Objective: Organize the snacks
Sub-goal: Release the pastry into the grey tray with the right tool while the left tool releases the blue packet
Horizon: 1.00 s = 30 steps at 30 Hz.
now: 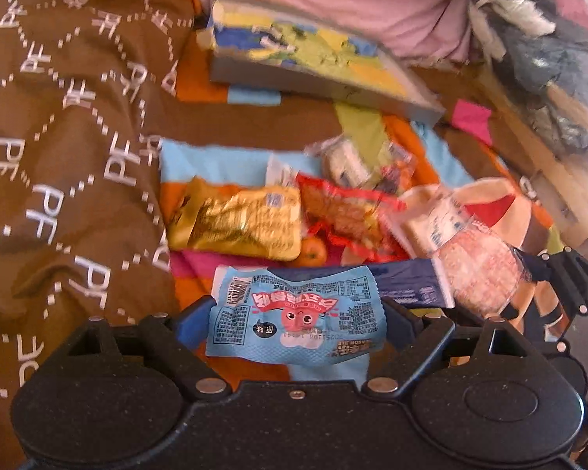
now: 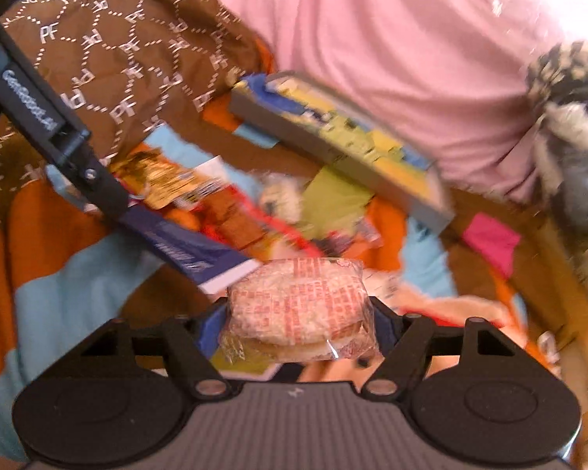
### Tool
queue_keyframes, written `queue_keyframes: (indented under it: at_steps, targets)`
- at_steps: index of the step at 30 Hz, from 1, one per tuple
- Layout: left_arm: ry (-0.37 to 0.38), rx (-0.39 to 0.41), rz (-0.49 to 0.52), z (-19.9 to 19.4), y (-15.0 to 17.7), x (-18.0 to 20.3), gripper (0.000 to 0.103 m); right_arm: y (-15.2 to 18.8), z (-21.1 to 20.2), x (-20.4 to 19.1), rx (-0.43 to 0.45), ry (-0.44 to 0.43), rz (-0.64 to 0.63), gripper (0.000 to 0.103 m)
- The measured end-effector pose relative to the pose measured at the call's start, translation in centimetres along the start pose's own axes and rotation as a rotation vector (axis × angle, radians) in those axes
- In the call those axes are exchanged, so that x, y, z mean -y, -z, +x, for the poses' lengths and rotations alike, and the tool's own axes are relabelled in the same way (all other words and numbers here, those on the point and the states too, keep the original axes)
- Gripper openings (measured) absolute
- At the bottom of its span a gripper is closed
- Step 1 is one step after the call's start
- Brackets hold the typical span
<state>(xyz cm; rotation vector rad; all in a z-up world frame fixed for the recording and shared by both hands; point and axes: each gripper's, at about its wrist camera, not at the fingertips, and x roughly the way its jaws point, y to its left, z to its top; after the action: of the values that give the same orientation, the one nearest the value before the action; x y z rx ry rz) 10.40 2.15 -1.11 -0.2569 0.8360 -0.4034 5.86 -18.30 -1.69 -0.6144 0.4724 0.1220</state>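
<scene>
a light blue snack packet (image 1: 296,315) is gripped by the left gripper (image 1: 296,313); a clear-wrapped rice cracker pack (image 2: 298,309) is clamped by the right gripper (image 2: 300,325).

Home bedroom: patterned quilt (image 1: 58,125), pink pillow (image 2: 411,58), colourful bedsheet (image 1: 231,160).

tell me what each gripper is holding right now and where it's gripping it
The left gripper holds the light blue snack packet by its two side edges. The right gripper clamps the clear-wrapped rice cracker pack across its sides.
</scene>
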Motion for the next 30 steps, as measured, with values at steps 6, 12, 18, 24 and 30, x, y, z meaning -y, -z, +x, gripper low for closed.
queue_keyframes:
  at_steps: [6,12,18,24,30]
  targets:
    - [-0.013,0.148,-0.007,-0.9,-1.5,0.0,0.089,-1.6,1.2,2.1,0.060,0.021,0.009,0.077]
    - [-0.065,0.248,-0.014,0.1,-6.6,0.3,0.089,-5.6,5.0,4.0,0.161,-0.041,0.036,0.077]
    - [-0.083,0.356,-0.010,2.9,-15.0,0.4,0.089,-10.2,10.1,5.5,0.262,-0.064,0.043,0.077]
    - [-0.128,0.384,0.008,7.1,-21.1,0.3,0.089,-13.5,15.4,7.1,0.264,-0.089,0.120,0.077]
    - [-0.178,0.356,0.024,11.0,-23.5,-0.6,0.089,-14.2,19.4,7.8,0.228,-0.099,0.205,0.077]
